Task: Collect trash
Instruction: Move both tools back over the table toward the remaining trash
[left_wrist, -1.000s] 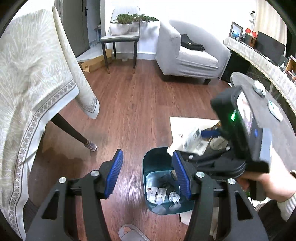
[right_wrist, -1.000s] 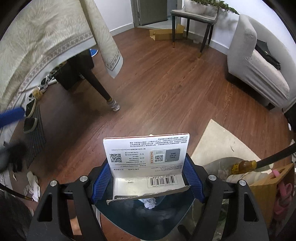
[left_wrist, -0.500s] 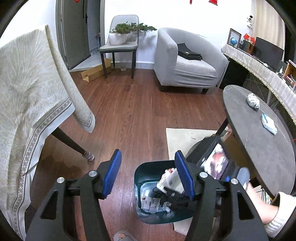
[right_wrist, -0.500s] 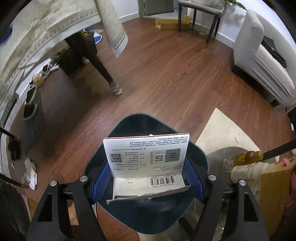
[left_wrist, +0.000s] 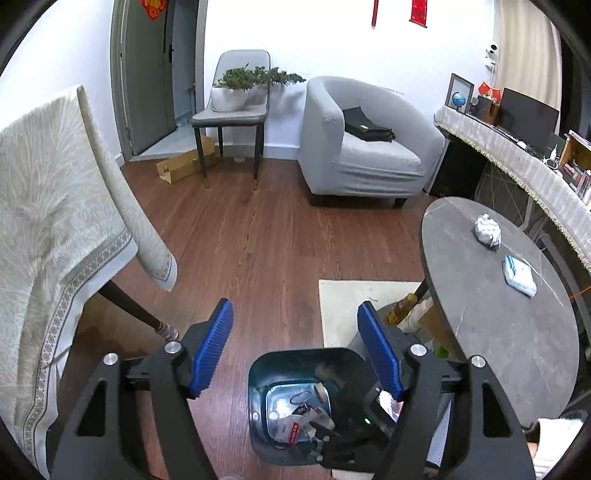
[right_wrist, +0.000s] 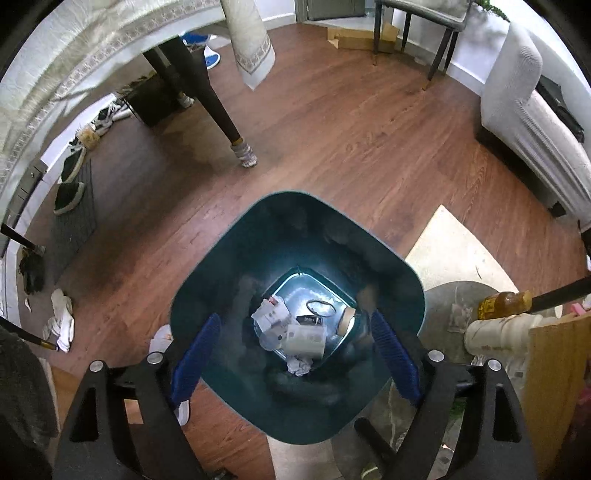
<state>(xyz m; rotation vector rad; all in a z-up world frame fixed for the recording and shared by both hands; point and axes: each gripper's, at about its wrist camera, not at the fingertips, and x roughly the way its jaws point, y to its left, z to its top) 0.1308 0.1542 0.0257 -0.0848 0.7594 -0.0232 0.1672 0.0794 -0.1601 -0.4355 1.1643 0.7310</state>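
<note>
Left wrist view: the left gripper (left_wrist: 295, 350) hangs spread wide and empty above the floor, its blue pads well apart. Below it stands the dark teal bin (left_wrist: 258, 373), beside the round table (left_wrist: 491, 332). On the table lie two pieces still to collect — a crumpled paper ball (left_wrist: 487, 229) and, nearer the person, a flat white-and-blue packet (left_wrist: 520, 274). The right gripper's black body shows low in this view, over the bin's right side.

Right wrist view: the right gripper (right_wrist: 295, 350) is spread and holds nothing, poised straight over the bin (right_wrist: 207, 295). At the bottom lies the trash (right_wrist: 291, 334): white printed card pieces, a crumpled tissue, a thin ring and a cork-like stub, all loose in a small heap.

The step in hand looks like a drop just finished — jaws apart, card in the bin. The next move, as I judge it, calls for lifting clear of the rim and reaching to the table for the ball or the packet. The ball should pinch easily; the flat packet may need an edge grip.
</note>
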